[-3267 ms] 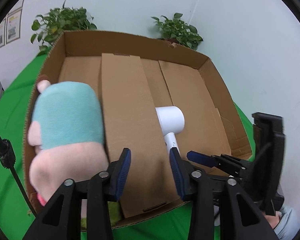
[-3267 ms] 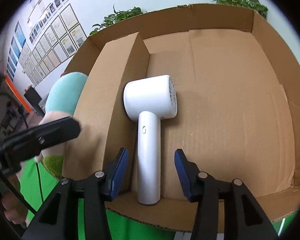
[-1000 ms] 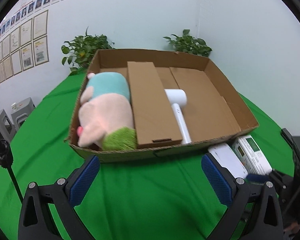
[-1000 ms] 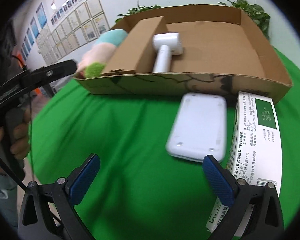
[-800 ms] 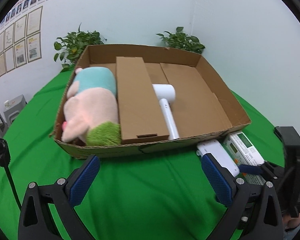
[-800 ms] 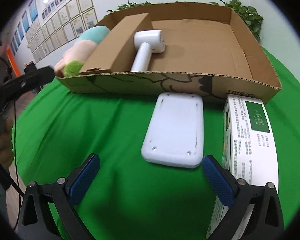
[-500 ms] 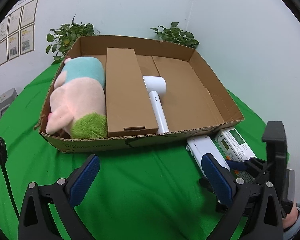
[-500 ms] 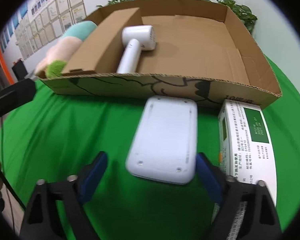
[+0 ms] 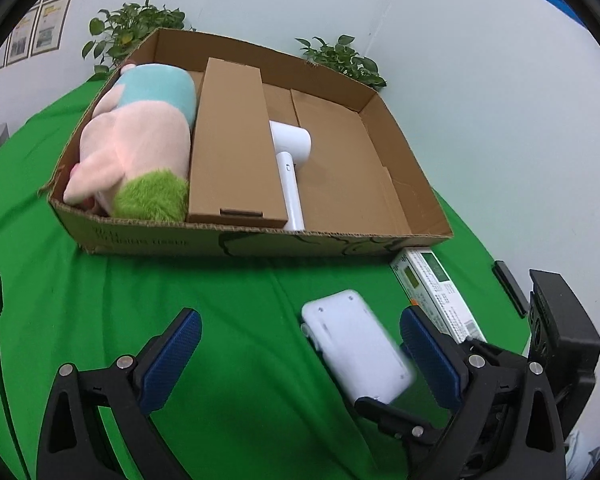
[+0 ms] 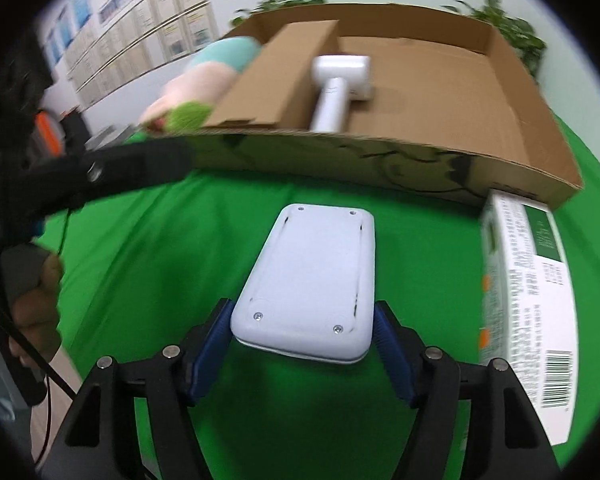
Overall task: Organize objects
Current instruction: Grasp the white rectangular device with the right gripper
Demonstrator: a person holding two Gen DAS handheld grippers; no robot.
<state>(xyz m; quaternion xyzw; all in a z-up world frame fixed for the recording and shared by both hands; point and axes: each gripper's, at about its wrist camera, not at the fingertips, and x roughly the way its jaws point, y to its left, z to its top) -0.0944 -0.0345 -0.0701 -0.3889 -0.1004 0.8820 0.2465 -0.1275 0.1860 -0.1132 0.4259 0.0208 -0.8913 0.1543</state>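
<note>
Right gripper (image 10: 302,344) clamped on near end of white device (image 10: 314,276), lifted above green cloth (image 10: 172,248) before cardboard box (image 10: 380,160); left gripper (image 9: 300,356) spread wide, empty; hair dryer (image 9: 290,160) and plush toy (image 9: 136,144) inside box.

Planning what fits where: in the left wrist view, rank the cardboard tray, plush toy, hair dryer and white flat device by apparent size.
1. cardboard tray
2. plush toy
3. white flat device and hair dryer: unsure, since the device lies much nearer the camera.
</note>
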